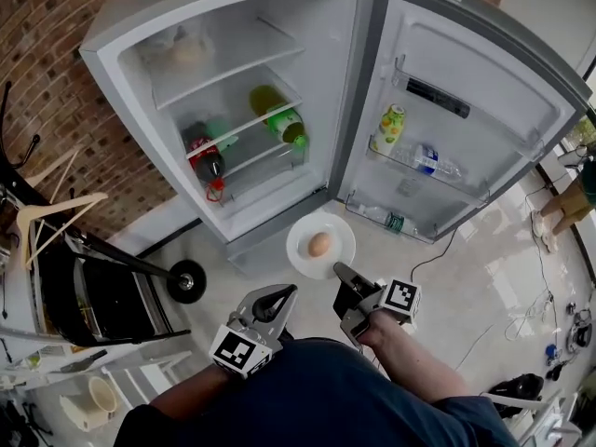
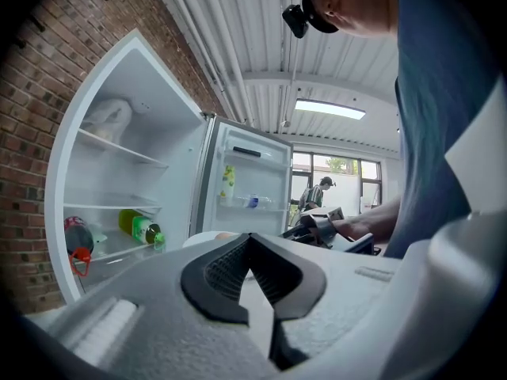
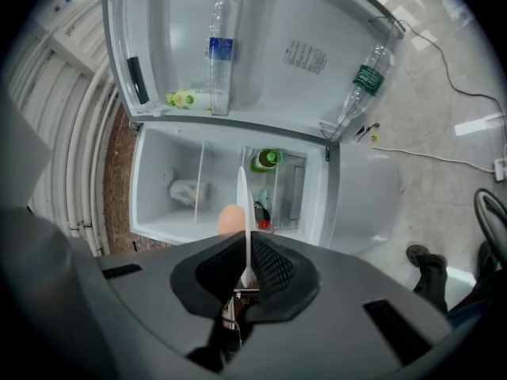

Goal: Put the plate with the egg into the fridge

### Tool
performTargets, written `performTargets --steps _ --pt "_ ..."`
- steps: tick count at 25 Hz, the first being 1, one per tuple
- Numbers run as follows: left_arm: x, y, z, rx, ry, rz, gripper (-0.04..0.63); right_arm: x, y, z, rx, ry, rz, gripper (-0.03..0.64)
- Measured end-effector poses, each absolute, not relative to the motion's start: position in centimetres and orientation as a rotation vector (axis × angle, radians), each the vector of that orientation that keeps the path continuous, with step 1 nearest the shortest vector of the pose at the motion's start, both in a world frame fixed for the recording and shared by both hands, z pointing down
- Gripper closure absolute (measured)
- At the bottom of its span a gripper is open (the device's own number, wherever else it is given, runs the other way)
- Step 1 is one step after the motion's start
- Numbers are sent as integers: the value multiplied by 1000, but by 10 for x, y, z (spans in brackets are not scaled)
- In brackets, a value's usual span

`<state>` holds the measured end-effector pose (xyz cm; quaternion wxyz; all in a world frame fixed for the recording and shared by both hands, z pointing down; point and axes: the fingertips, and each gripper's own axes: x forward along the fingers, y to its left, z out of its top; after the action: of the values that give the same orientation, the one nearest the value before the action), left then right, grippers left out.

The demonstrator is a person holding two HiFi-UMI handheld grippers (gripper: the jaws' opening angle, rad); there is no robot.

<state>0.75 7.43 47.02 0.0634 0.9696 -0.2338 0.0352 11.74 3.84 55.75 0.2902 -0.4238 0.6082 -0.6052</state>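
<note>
Fridge [image 1: 317, 82], tall, grey-cased and white-lined, stands against a brick wall with its door [image 1: 484, 91] swung wide. The top shelf holds a pale bag. Lower shelves carry a green plastic bottle [image 1: 279, 119] lying on its side and a dark bottle with a red cap [image 1: 207, 161].

Step in hand, as I judge it: the carry, with the placing not yet done. The round white plate [image 1: 303, 250] is in the air in front of the open compartment, outside the fridge and over the pale floor. It is level enough that the brown egg [image 1: 319, 244] sits near its middle.

My right tongs [image 1: 343, 273] are clamped on the plate's near rim. In the right gripper view the plate [image 3: 242, 204] shows edge-on as a thin white line between the pads, with the egg [image 3: 230, 218] just to one side of it. My right forearm reaches forward and low from my body, and I judge the tongs to be rolled on their side so that the pads bite the rim from above and below.

My left tongs [image 1: 279, 296] sit close to my body, beside the right ones and apart from the plate. Their pads meet at the tips with nothing between them.

Next move, I judge: bring the right arm forward and up to a bare stretch of shelf. The plate must stay flat so the egg does not roll, and it should be set down before the grip is loosened.
</note>
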Motion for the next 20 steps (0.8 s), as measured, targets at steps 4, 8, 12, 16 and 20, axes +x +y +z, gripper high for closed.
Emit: performTargets --steps 4,8,12,16,20 --pt "-9 24 464 2950 -686 100 591 100 -7 554 -1143 1613 -1608 595" --pt "-27 -22 461 2957 -661 101 591 85 -52 550 -1154 1588 -1598 595" --pt "-42 -58 462 2947 -660 109 591 78 -94 545 -1163 1572 -1572 595" --pt "-43 -78 465 2928 -675 123 591 77 -124 541 -1150 1580 -1577 595" --pt "-40 -100 464 2908 -744 120 591 75 -150 538 -1112 1622 -1605 595"
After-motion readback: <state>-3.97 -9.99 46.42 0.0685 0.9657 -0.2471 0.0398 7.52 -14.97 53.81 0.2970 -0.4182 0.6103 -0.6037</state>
